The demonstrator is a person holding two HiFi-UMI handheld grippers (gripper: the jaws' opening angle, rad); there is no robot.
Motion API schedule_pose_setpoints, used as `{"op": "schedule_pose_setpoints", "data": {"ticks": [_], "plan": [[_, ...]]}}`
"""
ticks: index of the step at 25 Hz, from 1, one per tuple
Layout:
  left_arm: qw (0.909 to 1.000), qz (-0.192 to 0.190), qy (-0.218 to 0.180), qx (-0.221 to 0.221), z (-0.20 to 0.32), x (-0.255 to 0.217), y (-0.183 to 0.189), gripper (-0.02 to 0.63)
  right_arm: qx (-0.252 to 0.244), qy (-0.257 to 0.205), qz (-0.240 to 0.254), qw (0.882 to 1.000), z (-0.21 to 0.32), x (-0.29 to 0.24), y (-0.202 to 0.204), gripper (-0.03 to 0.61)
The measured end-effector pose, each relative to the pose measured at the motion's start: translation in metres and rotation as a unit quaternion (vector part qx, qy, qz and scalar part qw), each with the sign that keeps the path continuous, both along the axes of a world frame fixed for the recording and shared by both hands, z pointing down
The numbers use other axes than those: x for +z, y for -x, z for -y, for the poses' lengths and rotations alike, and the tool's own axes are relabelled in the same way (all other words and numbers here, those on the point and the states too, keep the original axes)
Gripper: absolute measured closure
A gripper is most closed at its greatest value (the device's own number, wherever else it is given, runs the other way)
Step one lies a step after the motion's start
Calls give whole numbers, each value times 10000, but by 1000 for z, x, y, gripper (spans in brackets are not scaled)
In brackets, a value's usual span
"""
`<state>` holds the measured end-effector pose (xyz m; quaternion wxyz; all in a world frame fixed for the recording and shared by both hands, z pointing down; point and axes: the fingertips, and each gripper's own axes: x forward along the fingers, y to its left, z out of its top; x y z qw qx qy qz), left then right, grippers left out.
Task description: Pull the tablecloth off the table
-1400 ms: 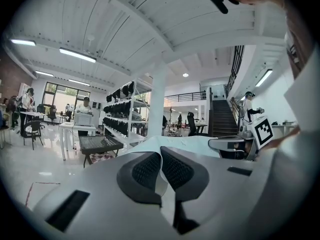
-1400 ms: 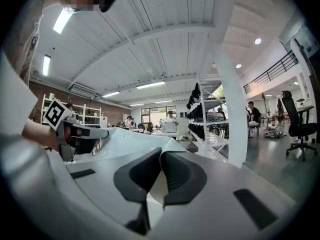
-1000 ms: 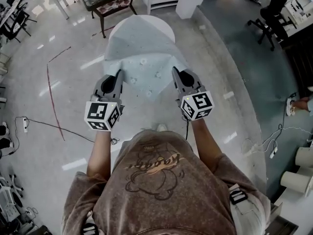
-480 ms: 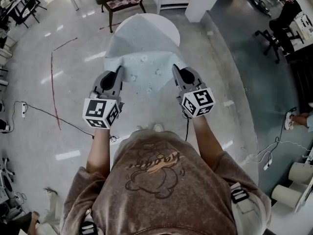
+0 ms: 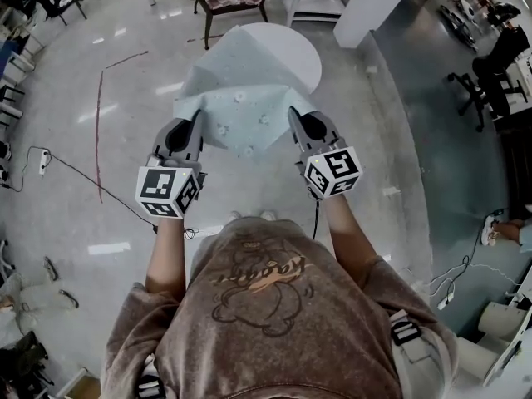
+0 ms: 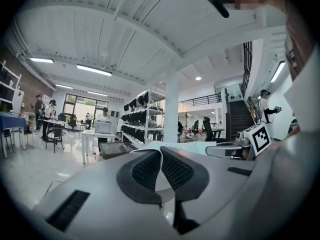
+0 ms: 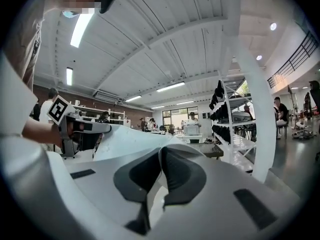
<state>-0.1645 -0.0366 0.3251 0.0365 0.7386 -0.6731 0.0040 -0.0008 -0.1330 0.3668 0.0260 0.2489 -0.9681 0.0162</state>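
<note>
The left tongs (image 5: 198, 125) and the right tongs (image 5: 293, 116) are each pinching shut on a near corner of the tablecloth (image 5: 241, 77). It is stretching straight ahead from both tongs, partly lying on the round white desk (image 5: 306, 52). Both hands are equally near. It is looking pale blue, thin and creased.

The tablecloth (image 5: 241, 98) is thin, soft cloth, pale and matt, with small wrinkles. The far round tabletop (image 5: 304, 52) looks smooth and white. The floor (image 5: 108, 181) is hard and shiny. The left gripper (image 5: 198, 125) and right gripper (image 5: 293, 119) are smooth grey plastic. Their dark fingers (image 6: 146, 170) look bumpy and matt.
</note>
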Motion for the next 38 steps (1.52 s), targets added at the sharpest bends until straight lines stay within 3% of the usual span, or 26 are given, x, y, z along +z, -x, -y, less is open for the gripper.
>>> {"op": "schedule_pose_setpoints", "data": {"ticks": [20, 38], "plan": [[9952, -83, 66, -973, -54, 5, 44, 594, -917, 58, 38, 9958, -24, 3, 65, 571], [9829, -30, 117, -1840, -110, 6, 83, 594, -1795, 137, 17, 9837, -61, 6, 126, 571]]}}
